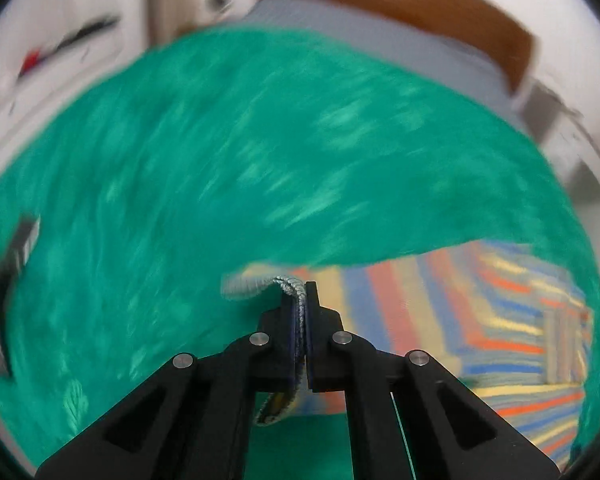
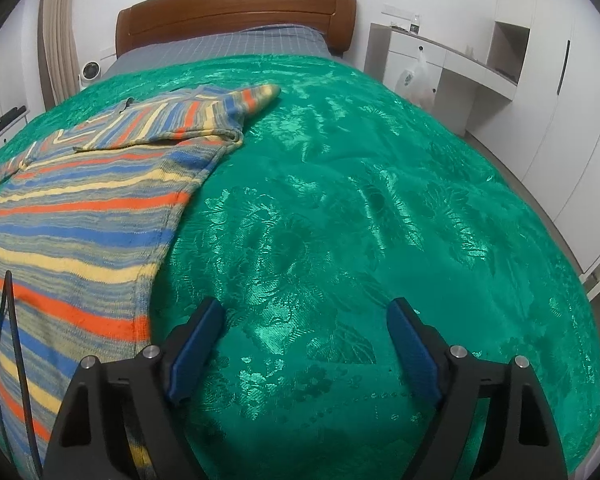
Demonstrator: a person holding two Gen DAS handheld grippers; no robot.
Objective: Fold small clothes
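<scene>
A striped knit sweater [image 2: 72, 216] in blue, orange, yellow and grey lies on the green bedspread [image 2: 360, 200], left of centre, with one sleeve [image 2: 172, 120] folded across its upper part. My right gripper [image 2: 304, 344] is open and empty, low over the bedspread just right of the sweater's hem. In the blurred left wrist view my left gripper [image 1: 302, 300] is shut on a grey ribbed edge of the sweater [image 1: 460, 320], which stretches away to the right over the green bedspread [image 1: 220, 160].
A wooden headboard [image 2: 236, 12] and grey checked sheet [image 2: 228, 46] are at the far end of the bed. White cabinets and a desk [image 2: 460, 64] stand along the right wall. A black cable [image 2: 8, 344] hangs at the left over the sweater.
</scene>
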